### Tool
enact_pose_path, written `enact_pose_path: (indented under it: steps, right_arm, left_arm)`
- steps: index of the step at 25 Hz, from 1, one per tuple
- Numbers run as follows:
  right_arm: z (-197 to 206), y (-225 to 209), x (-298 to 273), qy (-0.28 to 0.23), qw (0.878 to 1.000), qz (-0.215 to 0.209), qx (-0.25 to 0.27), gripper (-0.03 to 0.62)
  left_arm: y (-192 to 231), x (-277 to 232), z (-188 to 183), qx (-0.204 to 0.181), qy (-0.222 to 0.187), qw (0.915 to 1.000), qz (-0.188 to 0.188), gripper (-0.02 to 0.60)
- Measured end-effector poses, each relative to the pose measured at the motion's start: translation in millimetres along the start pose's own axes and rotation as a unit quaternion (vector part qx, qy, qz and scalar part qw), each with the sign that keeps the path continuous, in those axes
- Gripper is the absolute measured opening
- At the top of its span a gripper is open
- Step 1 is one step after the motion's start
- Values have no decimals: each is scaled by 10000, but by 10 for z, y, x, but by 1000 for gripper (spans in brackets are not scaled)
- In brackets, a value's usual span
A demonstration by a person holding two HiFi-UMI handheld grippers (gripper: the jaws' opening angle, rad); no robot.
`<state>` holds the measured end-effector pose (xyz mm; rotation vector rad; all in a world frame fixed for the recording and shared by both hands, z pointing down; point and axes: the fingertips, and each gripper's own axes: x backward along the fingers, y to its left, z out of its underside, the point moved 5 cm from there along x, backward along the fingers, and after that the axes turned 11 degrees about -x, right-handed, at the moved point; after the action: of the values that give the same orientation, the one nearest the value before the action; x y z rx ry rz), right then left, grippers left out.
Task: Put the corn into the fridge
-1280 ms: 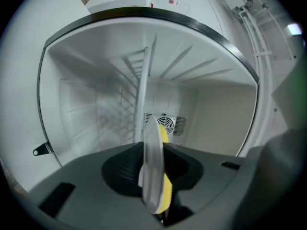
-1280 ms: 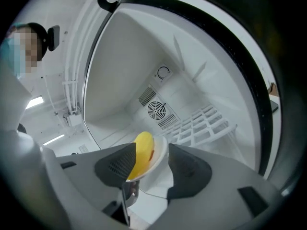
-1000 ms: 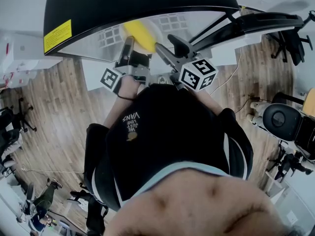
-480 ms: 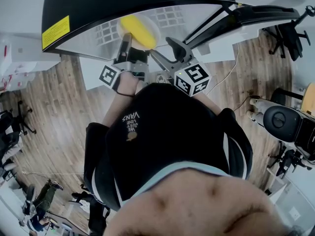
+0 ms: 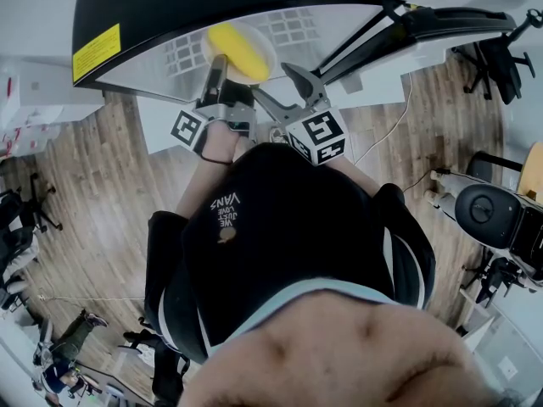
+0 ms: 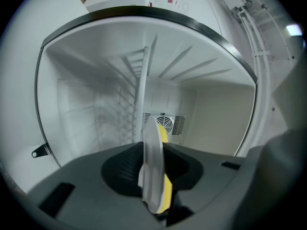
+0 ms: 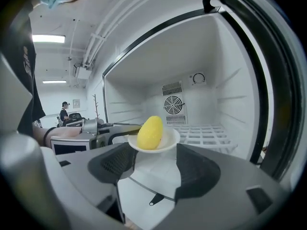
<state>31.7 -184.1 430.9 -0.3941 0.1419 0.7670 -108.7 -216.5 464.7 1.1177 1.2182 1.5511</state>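
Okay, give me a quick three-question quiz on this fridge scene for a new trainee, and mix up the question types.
1. Choose one: the left gripper grips A) the rim of the white plate under the corn; B) the corn itself; C) a wire shelf.
2. True or false: the right gripper is shut on the corn.
3. Short answer: what round part sits on the fridge back wall?

Key: 1 A. 2 False: its jaws have just been opening and stand wide apart with nothing between them; the white plate is just ahead. 3 A fan.
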Motion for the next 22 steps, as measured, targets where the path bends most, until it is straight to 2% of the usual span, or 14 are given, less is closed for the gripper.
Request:
enact_pose_path:
  steps: [13, 22]
  right_arm:
    - [16, -2, -72, -92, 9994, 213, 246, 299]
    - [27, -29, -85, -65, 9995, 264, 137, 301]
  left_arm:
    - [20, -1, 1, -9, 60, 10000, 60, 97]
    - [26, -3, -4, 13, 122, 9999, 121, 97]
